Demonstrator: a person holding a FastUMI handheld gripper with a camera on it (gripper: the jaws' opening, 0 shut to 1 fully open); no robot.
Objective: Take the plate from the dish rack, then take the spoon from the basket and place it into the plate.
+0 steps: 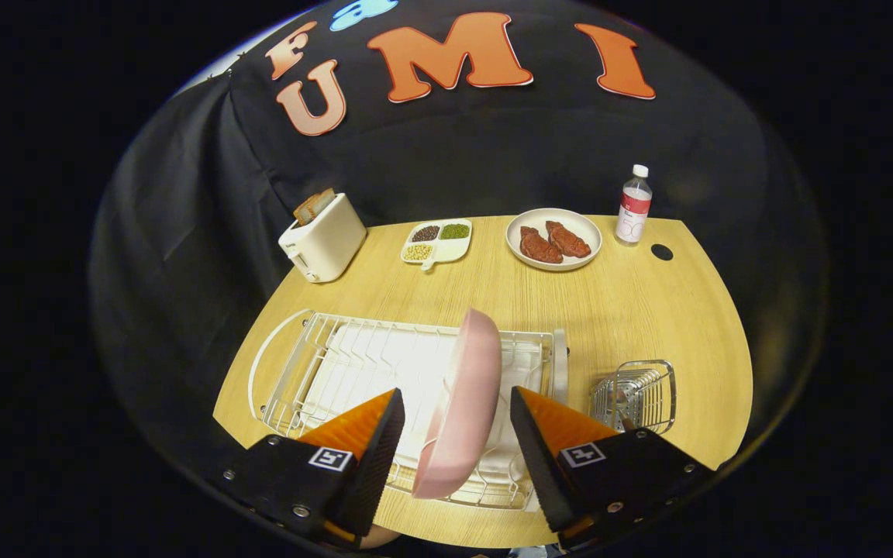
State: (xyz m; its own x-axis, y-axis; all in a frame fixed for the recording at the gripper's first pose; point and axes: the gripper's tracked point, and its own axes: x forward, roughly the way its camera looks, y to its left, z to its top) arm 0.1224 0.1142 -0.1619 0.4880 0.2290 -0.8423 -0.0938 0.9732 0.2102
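A pink plate (471,364) stands on edge in the white wire dish rack (315,364) near the table's front. My gripper (456,394) is open, one finger on each side of the plate's lower half. A gap shows on the left side and a narrower one on the right, so neither finger presses on it. To the right of the rack stands a small wire basket (636,394), just beyond my right finger. Something metallic, likely the spoon (618,401), shows inside it, partly hidden by the wires.
On the far side of the wooden table (632,310) are a white toaster (324,239) with bread in it, a divided dish of beans (437,242), a plate with two pieces of meat (553,239) and a water bottle (634,203).
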